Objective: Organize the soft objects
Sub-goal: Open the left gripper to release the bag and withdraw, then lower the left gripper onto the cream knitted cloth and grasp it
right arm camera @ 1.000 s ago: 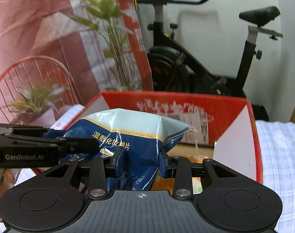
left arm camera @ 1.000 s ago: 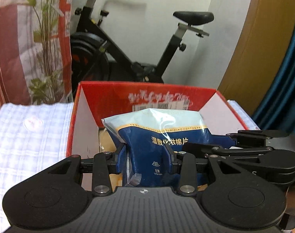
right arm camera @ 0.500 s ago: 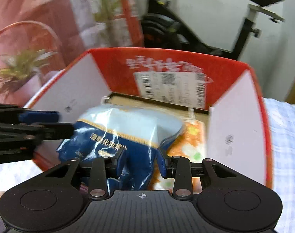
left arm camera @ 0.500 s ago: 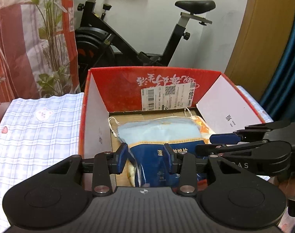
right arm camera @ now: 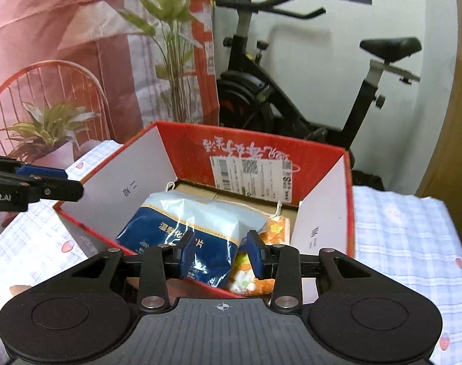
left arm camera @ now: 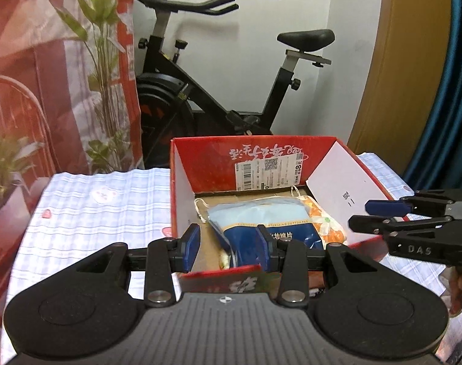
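Crinkly plastic cotton-pad pouch [right arm camera: 197, 228] lies inside glossy red cardboard box [right arm camera: 252, 149]; both tools gape empty.

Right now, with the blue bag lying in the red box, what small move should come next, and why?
Probably draw both tongs back from the red box. The blue bag lies inside on the orange packet, and the left tongs and right tongs stand open, holding nothing.
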`<state>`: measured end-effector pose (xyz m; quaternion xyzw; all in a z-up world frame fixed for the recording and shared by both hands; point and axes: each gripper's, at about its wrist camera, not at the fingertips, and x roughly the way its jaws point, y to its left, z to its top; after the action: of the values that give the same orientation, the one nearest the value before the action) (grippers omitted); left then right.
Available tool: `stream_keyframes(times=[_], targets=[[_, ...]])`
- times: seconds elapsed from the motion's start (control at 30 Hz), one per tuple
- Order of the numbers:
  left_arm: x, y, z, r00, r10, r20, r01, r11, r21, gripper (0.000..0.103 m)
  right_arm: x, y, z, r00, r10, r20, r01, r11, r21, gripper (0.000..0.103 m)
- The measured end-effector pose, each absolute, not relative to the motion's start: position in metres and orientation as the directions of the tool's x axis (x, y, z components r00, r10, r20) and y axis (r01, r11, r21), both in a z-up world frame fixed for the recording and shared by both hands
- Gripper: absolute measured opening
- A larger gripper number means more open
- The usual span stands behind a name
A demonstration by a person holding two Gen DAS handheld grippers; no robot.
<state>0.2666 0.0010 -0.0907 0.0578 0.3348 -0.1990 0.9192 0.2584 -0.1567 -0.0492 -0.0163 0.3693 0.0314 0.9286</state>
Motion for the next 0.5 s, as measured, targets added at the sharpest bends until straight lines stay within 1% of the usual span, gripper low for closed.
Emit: stream_keyframes(times=[0.27,0.4,0.5], targets=[[0.233,0.019,-0.090,0.700,-0.317,-0.639,0.393,0.919,-0.025,0.042,0.217,-0.153,-0.035,0.756,0.076,-0.651,-0.096,0.995,0.004,0.035],[0.218,0.027,-0.100,0.697,-0.308,-0.648,0.395,0.919,-0.012,0.042,0.201,-0.147,-0.039,0.744,0.094,-0.661,-0.125,0.992,0.000,0.035],[0.214,0.034,-0.111,0.683,-0.302,-0.665,0.383,0.923,-0.026,0.043,0.193,-0.143,-0.046,0.729,0.101,-0.677,-0.139,0.990,-0.001,0.035]])
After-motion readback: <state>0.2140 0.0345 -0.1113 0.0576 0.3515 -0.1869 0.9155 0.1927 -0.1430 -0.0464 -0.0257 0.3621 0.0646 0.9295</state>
